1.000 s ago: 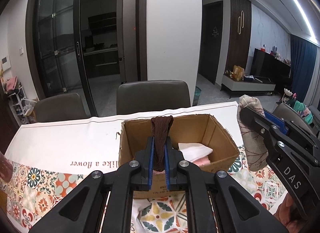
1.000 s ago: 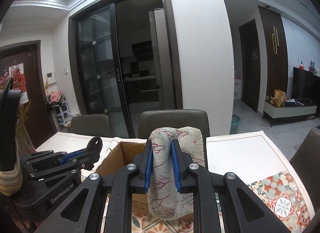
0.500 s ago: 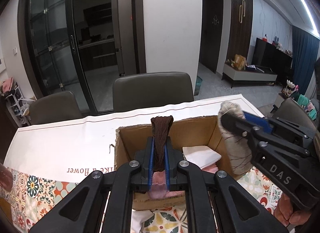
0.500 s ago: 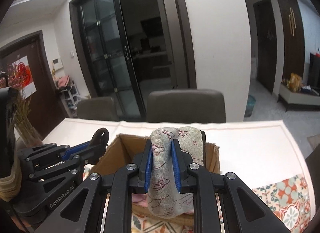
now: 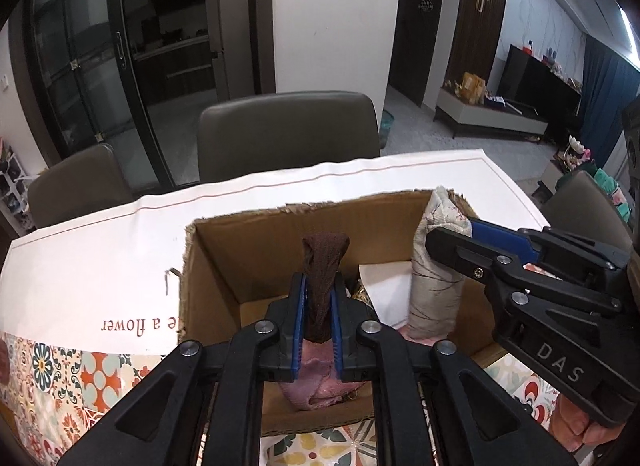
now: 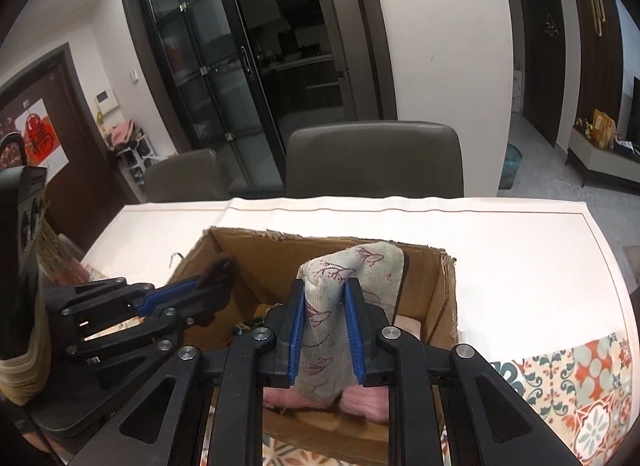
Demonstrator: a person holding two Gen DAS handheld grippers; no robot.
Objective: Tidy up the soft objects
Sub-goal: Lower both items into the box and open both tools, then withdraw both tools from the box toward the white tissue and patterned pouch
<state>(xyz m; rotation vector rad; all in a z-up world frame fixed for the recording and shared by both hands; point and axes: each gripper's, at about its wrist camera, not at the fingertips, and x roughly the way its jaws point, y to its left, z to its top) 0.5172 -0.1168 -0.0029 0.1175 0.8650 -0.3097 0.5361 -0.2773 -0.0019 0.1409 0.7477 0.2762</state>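
Note:
An open cardboard box (image 5: 248, 250) (image 6: 256, 262) stands on the table in front of me. Over its inside, my left gripper (image 5: 320, 286) (image 6: 216, 278) has a brown stocking (image 5: 322, 266) (image 6: 222, 266) upright between its blue pads, which still touch it as the jaws open. To its right, my right gripper (image 6: 324, 290) (image 5: 440, 234) pinches a beige cloth with a red twig print (image 6: 352, 266) (image 5: 436, 290). Those jaws are opening too, and the cloth's lower end hangs into the box. Pink soft pieces (image 5: 312, 382) (image 6: 364, 398) and a white folded piece (image 5: 384, 298) lie inside.
A white tablecloth (image 5: 100, 250) with a tile-pattern border (image 6: 580, 370) covers the table. Two grey chairs (image 5: 288, 133) (image 5: 76, 185) stand at its far edge. A person's hand (image 5: 576, 426) grips the right tool. Dried stalks (image 6: 48, 242) stand at the left edge.
Both grippers have moved forward and down until they hang over the open box, pointing more steeply into it. The beige cloth's end now dips inside. Both pairs of pads stand slightly wider.

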